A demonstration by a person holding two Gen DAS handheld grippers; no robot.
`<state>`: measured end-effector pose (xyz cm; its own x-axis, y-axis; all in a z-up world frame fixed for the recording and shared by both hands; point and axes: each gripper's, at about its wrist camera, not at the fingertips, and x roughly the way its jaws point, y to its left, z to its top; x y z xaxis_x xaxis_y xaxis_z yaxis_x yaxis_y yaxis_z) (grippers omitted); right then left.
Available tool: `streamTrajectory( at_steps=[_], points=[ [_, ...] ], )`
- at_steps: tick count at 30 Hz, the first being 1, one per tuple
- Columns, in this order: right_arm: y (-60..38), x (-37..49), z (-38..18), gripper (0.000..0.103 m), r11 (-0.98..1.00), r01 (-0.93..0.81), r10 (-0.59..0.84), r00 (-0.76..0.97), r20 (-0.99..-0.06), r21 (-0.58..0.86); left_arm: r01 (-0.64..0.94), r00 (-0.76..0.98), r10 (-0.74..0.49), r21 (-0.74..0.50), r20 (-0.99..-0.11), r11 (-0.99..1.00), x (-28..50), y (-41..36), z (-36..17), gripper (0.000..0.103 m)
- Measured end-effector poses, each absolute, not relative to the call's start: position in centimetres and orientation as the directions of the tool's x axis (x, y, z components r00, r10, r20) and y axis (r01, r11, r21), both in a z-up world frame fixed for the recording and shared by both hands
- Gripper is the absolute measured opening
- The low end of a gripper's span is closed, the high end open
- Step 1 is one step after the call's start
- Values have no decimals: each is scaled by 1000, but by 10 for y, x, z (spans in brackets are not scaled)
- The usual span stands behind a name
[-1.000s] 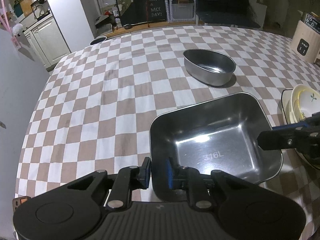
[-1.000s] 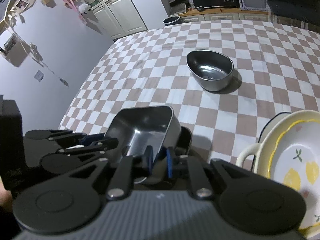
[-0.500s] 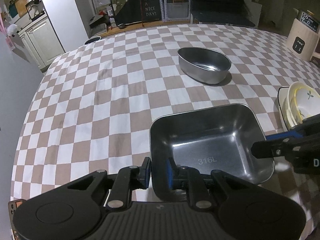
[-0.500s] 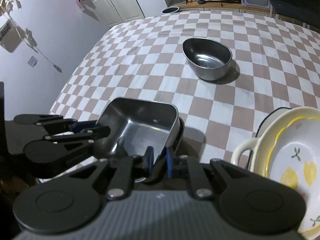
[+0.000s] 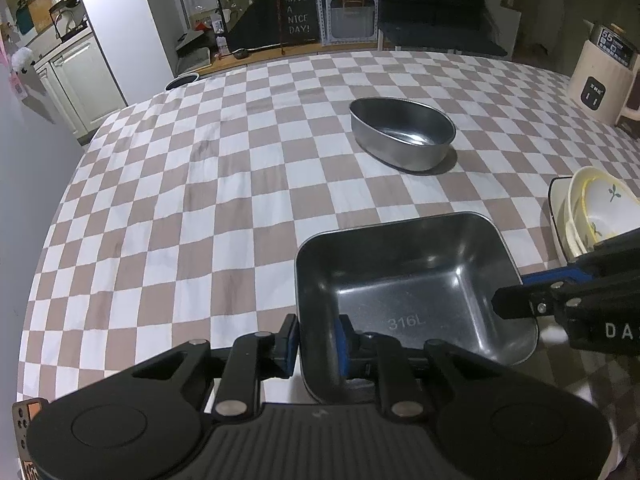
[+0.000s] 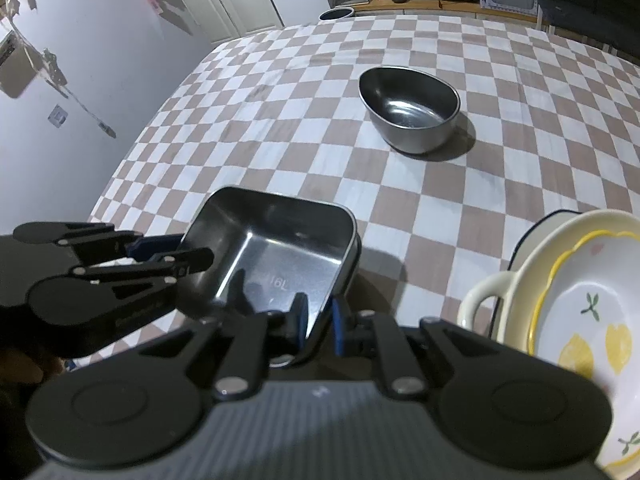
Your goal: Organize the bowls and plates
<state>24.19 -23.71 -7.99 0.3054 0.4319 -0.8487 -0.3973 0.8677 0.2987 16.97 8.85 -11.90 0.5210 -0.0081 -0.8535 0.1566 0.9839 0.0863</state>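
Left gripper: pinching square steel tray wall.
Right gripper: pinching the opposite wall.
Risk: uneven pull tilts tray, slipping onto worktop.

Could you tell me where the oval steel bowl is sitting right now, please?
The oval steel bowl stands alone on the checked tablecloth, upper centre-right in both wrist views, beyond the square steel tray and apart from it.

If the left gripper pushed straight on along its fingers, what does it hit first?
Left gripper is already shut on the square steel tray; beyond the rim, probably the checked tablecloth. Depth is unclear.
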Motion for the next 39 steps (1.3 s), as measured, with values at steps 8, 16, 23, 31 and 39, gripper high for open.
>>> streamTrajectory(
  at_steps=[8,16,23,31,39],
  points=[
    [-236,241,-80,16,869,-395,431,304,-850,300,166,519,-9,90,-855,982,171,88,-120,20],
    [-236,241,-80,14,872,-401,419,315,-851,280,167,521,-15,85,-853,982,171,89,-119,20],
    [-237,244,-82,14,869,-404,420,301,-856,285,175,509,-6,97,-861,980,173,91,-123,16],
    [-235,248,-89,15,876,-401,395,279,-875,267,173,493,1,99,-870,980,177,96,-127,9],
    [-237,254,-98,17,883,-386,381,254,-889,269,189,480,-4,100,-877,977,178,96,-131,8]
  ],
)
